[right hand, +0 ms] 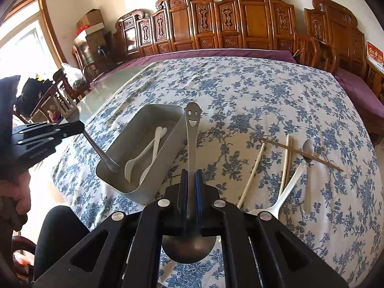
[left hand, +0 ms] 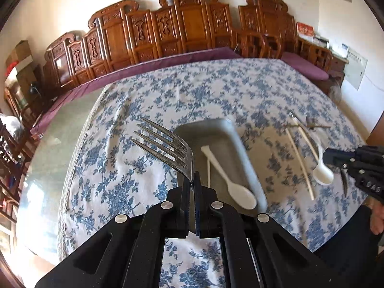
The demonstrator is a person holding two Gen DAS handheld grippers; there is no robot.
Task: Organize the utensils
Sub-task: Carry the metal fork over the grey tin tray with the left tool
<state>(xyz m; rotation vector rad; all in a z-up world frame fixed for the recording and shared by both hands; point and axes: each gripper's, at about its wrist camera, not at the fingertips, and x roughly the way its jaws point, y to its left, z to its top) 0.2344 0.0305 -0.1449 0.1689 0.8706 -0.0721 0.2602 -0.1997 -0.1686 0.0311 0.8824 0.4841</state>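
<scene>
My left gripper (left hand: 192, 180) is shut on a metal fork (left hand: 165, 144), tines pointing up and away; in the right wrist view the fork (right hand: 96, 148) hangs with its handle end over the grey tray (right hand: 134, 187). The tray (left hand: 249, 168) holds a white plastic spoon (left hand: 230, 180) and a white plastic fork (right hand: 134, 160). My right gripper (right hand: 191, 180) is shut on a metal spoon (right hand: 192, 129) with a smiley-face handle, bowl toward the camera. The right gripper also shows at the right edge of the left wrist view (left hand: 336, 160).
Right of the tray on the blue floral tablecloth (right hand: 264, 96) lie white chopsticks (right hand: 252, 175), a brown chopstick (right hand: 300, 152), a white spoon (right hand: 285, 194) and a small metal spoon (right hand: 307, 148). Carved wooden chairs (right hand: 240, 19) line the far side. The cloth edge and glass tabletop (left hand: 48, 156) are at the left.
</scene>
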